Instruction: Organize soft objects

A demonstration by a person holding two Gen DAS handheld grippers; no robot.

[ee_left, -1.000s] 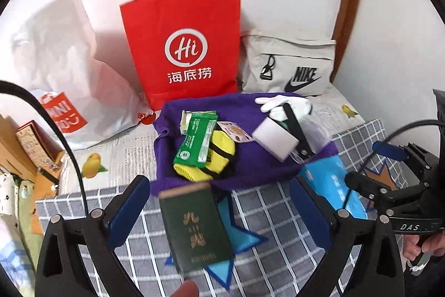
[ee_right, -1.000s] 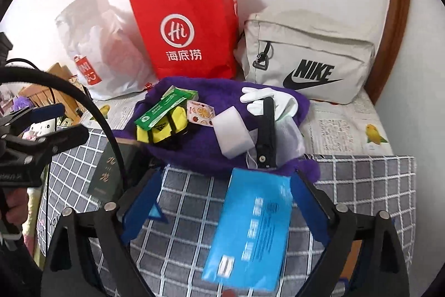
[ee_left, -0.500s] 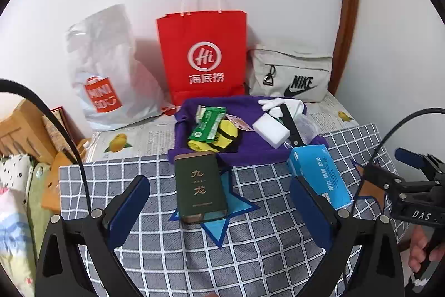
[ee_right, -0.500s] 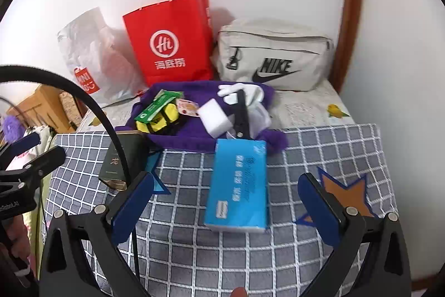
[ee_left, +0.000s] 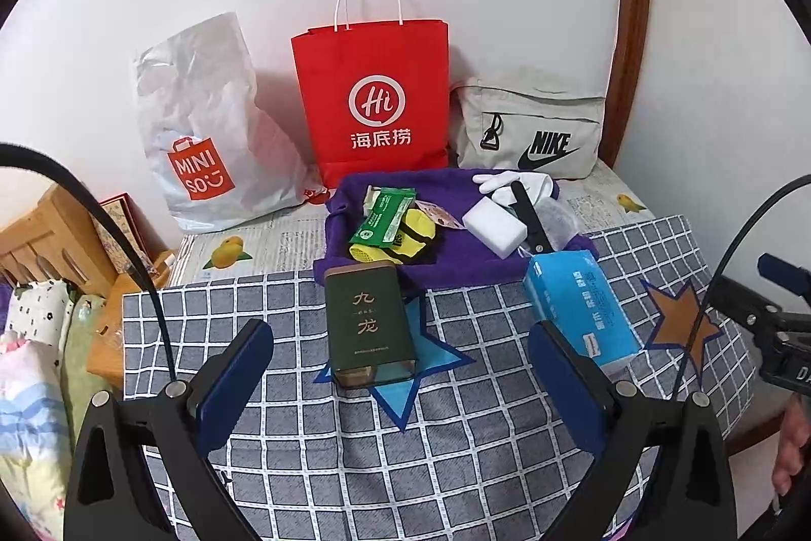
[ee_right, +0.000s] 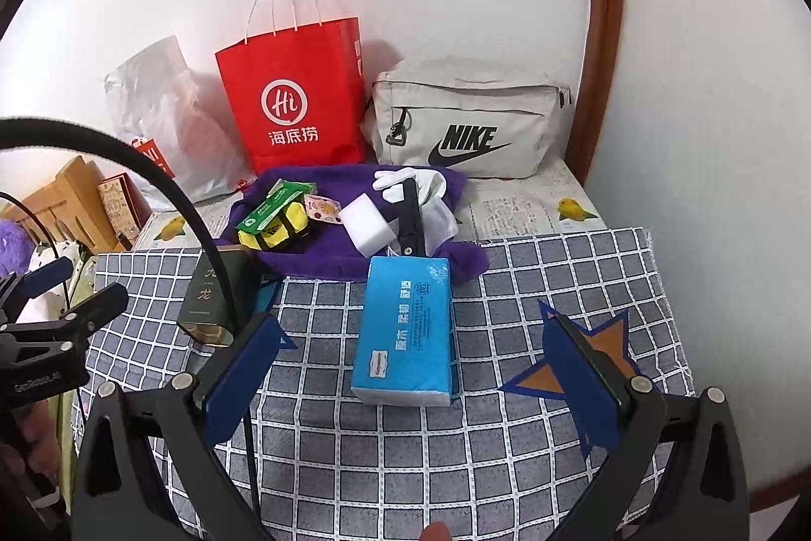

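A purple towel (ee_left: 456, 257) lies before the bags and carries a green tissue packet (ee_left: 385, 219), a yellow-black pouch (ee_left: 400, 239), a white sponge (ee_left: 494, 226), a white glove (ee_left: 507, 181) and a black tool (ee_left: 527, 211). A dark green box (ee_left: 367, 328) rests on the checked cloth ahead of my left gripper (ee_left: 400, 368), which is open and touches nothing. A blue tissue pack (ee_right: 405, 328) lies between the spread fingers of my right gripper (ee_right: 415, 338). That gripper is open, its pads well clear of the pack.
A red paper bag (ee_left: 375, 100), a white plastic bag (ee_left: 203, 135) and a beige Nike bag (ee_left: 532, 130) stand against the wall. The checked cloth (ee_left: 456, 465) covers the near tabletop. Wooden boxes (ee_left: 45, 237) and bedding sit at the left. A person's hand (ee_left: 790, 449) holds the right gripper.
Both grippers have pulled back and up from the pile. The green box and the blue pack, close between the fingers before, now lie farther ahead on the cloth.
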